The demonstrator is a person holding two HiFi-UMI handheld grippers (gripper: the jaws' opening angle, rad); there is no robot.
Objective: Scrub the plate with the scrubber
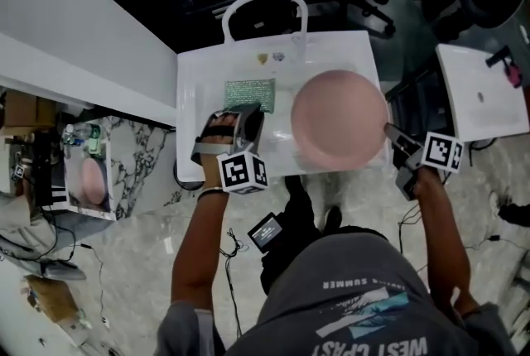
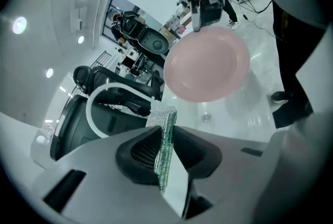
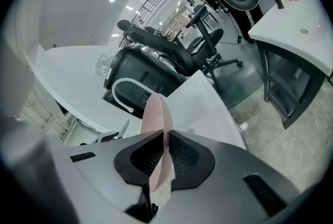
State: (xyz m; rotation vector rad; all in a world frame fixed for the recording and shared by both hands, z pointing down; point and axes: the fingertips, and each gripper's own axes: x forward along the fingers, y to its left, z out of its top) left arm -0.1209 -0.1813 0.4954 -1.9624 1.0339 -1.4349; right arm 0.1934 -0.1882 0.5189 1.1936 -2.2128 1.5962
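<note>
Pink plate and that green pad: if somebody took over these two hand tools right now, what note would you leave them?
Left tool: shut on the green scrubber, gripped by one edge.
Right tool: shut on the rim of the pink plate, which it holds over the white sink.
Done: both things are gripped.
Left to do: the scrubber is apart from the plate, off to its side. Bring it onto the plate's face and scrub.
</note>
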